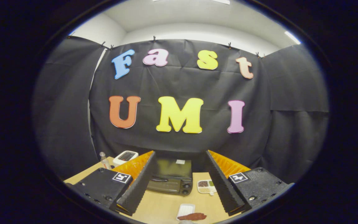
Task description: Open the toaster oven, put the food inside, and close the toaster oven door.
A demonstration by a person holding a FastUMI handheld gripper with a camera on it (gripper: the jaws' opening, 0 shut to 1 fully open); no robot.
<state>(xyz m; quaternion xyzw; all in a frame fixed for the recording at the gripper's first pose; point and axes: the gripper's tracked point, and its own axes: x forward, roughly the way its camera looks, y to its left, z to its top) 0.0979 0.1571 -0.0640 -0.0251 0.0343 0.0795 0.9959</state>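
Toaster oven [169, 180] door shut, beyond spread gripper [179, 182] fingers, food [193, 216] on bare table [160, 208] between.

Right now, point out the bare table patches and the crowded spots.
Bare table between the open fingers, from the toaster oven to the white tray. Crowded: food at that tray, and the compartment dish beside the oven.

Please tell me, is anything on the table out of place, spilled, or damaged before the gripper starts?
Nothing stands out. The toaster oven stands level with its door shut, beyond the open gripper. The reddish-brown food lies partly on the small white tray. The divided dish sits upright beside the oven, nothing spilled.
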